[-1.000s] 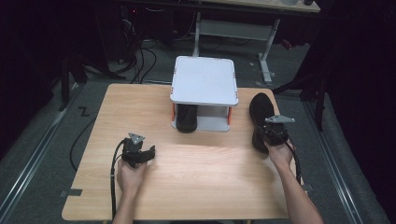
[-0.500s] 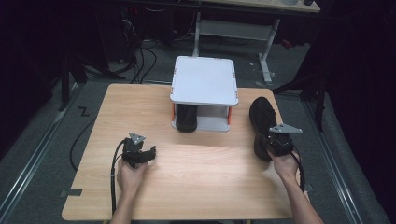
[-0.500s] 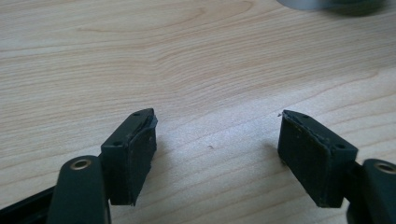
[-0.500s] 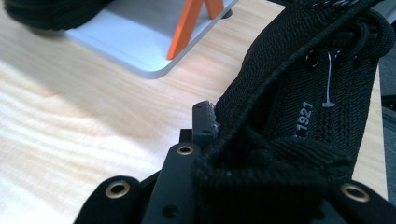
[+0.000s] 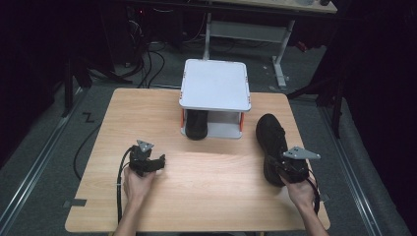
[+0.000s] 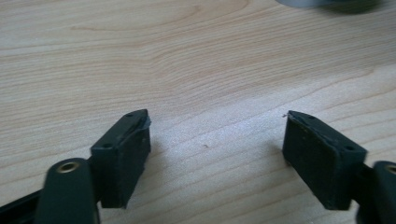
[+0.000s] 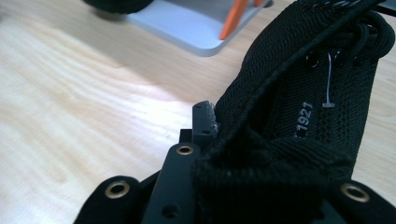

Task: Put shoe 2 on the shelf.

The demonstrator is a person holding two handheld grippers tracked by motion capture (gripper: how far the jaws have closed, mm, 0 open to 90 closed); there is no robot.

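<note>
- Right gripper (image 5: pixel 284 166) sits near the table's right edge, held in the person's right hand (image 5: pixel 300 192).
- Its jaws are clamped on the heel collar of a black shoe (image 5: pixel 271 140). In the right gripper view, one pad presses the outside of the knit collar (image 7: pixel 299 116) and the fabric bunches over the jaw bases; the second pad is hidden behind the fabric.
- The shoe lies along the right side of the wooden table (image 5: pixel 216 196), toe pointing away from the person, heel toward the gripper. Whether its sole rests fully on the wood or is tipped, I cannot tell.
- Shoe detail, right gripper view: white printed digits on the tongue, a thin plastic tag fastener, black laces.
- Left gripper (image 5: pixel 160 162) rests low over the front-left part of the table, in the left hand (image 5: pixel 137 182), well apart from the shoe.
- Its jaws stand wide apart, having just been opening. The left gripper view shows bare wood grain between the two black pads (image 6: pixel 123 156); nothing is held or touched by them.
- Grey two-tier rack (image 5: pixel 215 84) with orange posts stands at the table's far middle. A second black shoe (image 5: pixel 196 125) sits on its lower shelf, toe toward the person.
- The held shoe is just beside the rack's right front corner, not touching it.
- A cable (image 5: pixel 118 196) trails from the left gripper toward the near table edge.
</note>
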